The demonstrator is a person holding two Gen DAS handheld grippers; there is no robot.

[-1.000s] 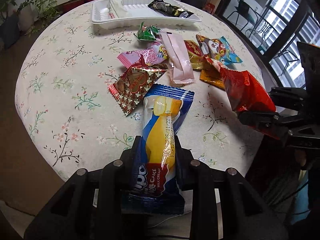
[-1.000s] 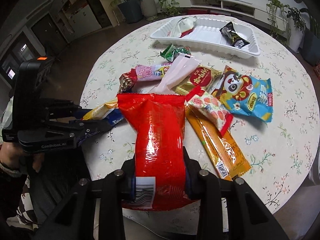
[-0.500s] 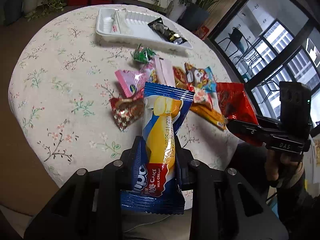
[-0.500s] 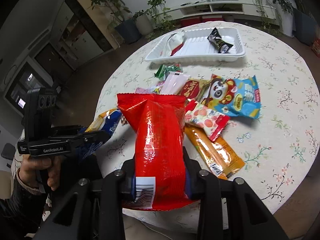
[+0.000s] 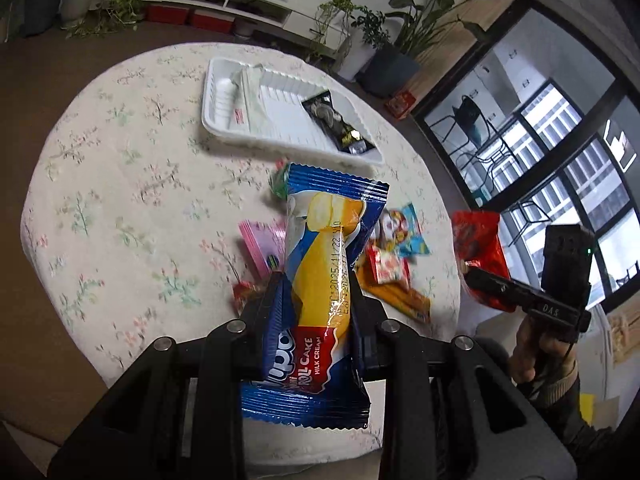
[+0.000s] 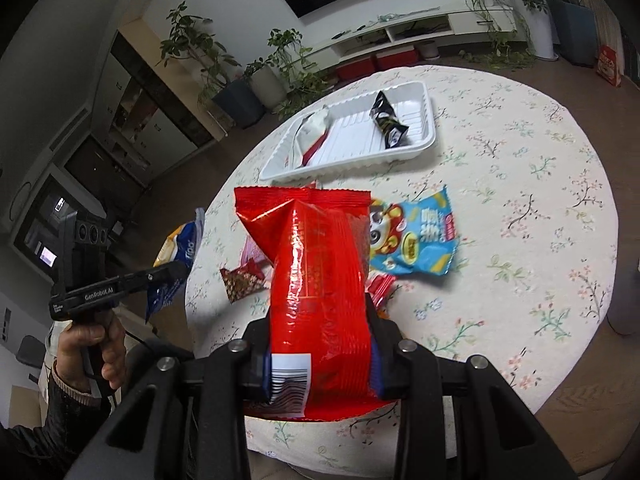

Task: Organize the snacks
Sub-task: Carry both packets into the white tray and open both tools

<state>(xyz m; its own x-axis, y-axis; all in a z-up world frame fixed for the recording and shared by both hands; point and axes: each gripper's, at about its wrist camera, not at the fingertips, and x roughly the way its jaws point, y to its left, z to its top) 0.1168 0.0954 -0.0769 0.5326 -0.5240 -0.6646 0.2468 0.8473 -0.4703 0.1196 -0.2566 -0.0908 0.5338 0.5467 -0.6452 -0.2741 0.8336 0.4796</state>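
Note:
My left gripper [image 5: 318, 300] is shut on a blue and yellow roll cake packet [image 5: 328, 264], held high above the round table. My right gripper [image 6: 318, 336] is shut on a red snack bag [image 6: 316, 276], also raised over the table. Each gripper shows in the other's view: the right one with the red bag [image 5: 480, 256] at the right, the left one with the blue packet [image 6: 176, 264] at the left. A white tray [image 6: 416, 148] at the far side holds a white packet [image 6: 312, 136] and a black packet [image 6: 386, 120].
Loose snacks lie in the table's middle: a blue panda bag [image 6: 416, 236], a pink packet [image 5: 260, 244], an orange packet [image 5: 400, 300], a red patterned packet [image 6: 240, 282]. The floral tablecloth [image 6: 520, 200] covers the table. Potted plants and a low shelf stand beyond.
Both grippers have risen and pulled back from the table with their packets; the table looks smaller and the tray sits nearer the middle of each view.

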